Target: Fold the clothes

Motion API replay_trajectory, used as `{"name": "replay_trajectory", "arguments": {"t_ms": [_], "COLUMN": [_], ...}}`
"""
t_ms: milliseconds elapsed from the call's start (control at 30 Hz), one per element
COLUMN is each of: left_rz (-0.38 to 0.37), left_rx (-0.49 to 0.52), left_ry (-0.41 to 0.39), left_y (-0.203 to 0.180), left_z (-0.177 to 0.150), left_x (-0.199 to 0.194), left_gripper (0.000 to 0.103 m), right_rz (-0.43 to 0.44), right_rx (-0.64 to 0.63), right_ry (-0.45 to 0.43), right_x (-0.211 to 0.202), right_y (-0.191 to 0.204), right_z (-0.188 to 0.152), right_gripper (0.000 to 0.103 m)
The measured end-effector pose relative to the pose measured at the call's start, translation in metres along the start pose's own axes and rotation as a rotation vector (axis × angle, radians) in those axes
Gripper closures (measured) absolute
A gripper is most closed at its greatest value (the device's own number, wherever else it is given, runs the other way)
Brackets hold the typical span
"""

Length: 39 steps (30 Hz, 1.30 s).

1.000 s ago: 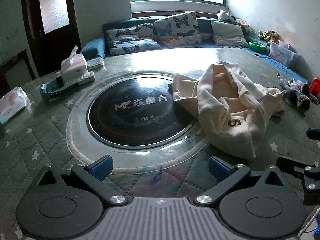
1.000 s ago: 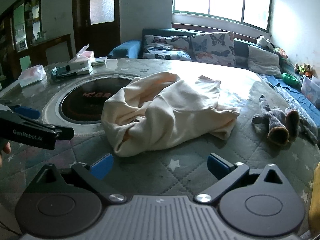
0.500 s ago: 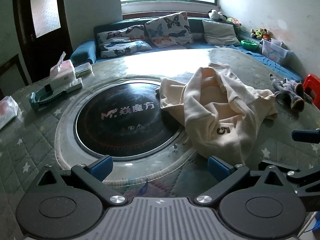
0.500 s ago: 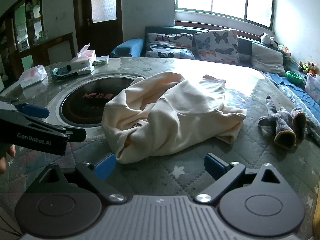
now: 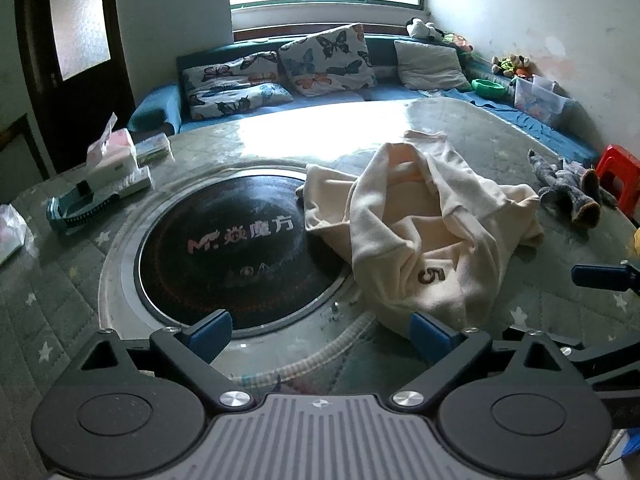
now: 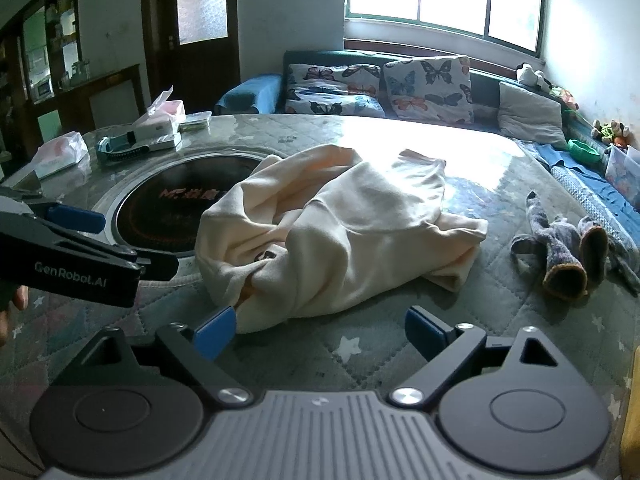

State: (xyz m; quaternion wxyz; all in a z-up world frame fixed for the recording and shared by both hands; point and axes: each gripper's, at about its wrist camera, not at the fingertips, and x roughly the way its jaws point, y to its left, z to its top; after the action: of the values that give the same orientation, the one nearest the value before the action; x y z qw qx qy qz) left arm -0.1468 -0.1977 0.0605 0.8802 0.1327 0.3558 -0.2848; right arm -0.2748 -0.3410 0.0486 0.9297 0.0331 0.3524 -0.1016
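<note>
Left wrist view, from left to right: a clear-wrapped packet (image 5: 10, 232) lies at the left edge of the tabletop (image 5: 60, 280), which is covered in a grey-green quilted cloth with pale stars. Next comes a teal brush tray (image 5: 76, 210) with a white tissue box (image 5: 116, 156) just behind it. The round black glass plate (image 5: 236, 248) with white lettering is set into the tabletop's middle. The cream sweatshirt (image 5: 424, 232) lies crumpled to the right of it, its left part draped over the plate's rim, a dark "5" showing on the near fold. Well right of it, near the right edge, lies a grey stuffed toy (image 5: 568, 192).

The left gripper (image 5: 320, 332) is spread wide and holds nothing; its right blue fingertip sits just at the sweatshirt's near hem, though whether they touch cannot be told. The right gripper's blue tip (image 5: 604, 276) enters at the right edge.

In the right wrist view, the left gripper (image 6: 80, 240) reaches in from the left, beside the plate. The sweatshirt (image 6: 340, 232) lies in a heap in the middle of the tabletop, the toy (image 6: 560, 248) apart on its right. The right gripper (image 6: 320, 328) is also wide apart and empty, with its left fingertip at the sweatshirt's near edge.
</note>
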Motion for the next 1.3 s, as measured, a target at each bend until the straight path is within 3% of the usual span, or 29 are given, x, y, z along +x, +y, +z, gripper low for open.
{"name": "replay_trajectory", "arguments": {"t_ms": [800,967,1133,1300], "left_rz": [0.011,0.005,-0.026,-0.077], "left_rx": [0.019,0.048,0.063,0.098], "left_ry": [-0.017,-0.021,0.009,0.044], "left_y": [-0.003,-0.004,-0.007,-0.014], "left_z": [0.049,0.066,0.083,0.092], "left_x": [0.027,0.043,0.069,0.096], "left_gripper": [0.009,0.017,0.037,0.04], "right_rz": [0.019,0.015,-0.013,-0.002], "right_rx": [-0.009,-0.003,0.014,0.068], "right_ry": [-0.025,-0.035,-0.029,-0.01], "right_x": [0.027,0.044,0.067,0.094], "right_y": [-0.018,-0.032,-0.049,-0.065], "right_z": [0.04,0.062,0.083,0.101], "right_gripper": [0.02,0.026,0.032,0.038]}}
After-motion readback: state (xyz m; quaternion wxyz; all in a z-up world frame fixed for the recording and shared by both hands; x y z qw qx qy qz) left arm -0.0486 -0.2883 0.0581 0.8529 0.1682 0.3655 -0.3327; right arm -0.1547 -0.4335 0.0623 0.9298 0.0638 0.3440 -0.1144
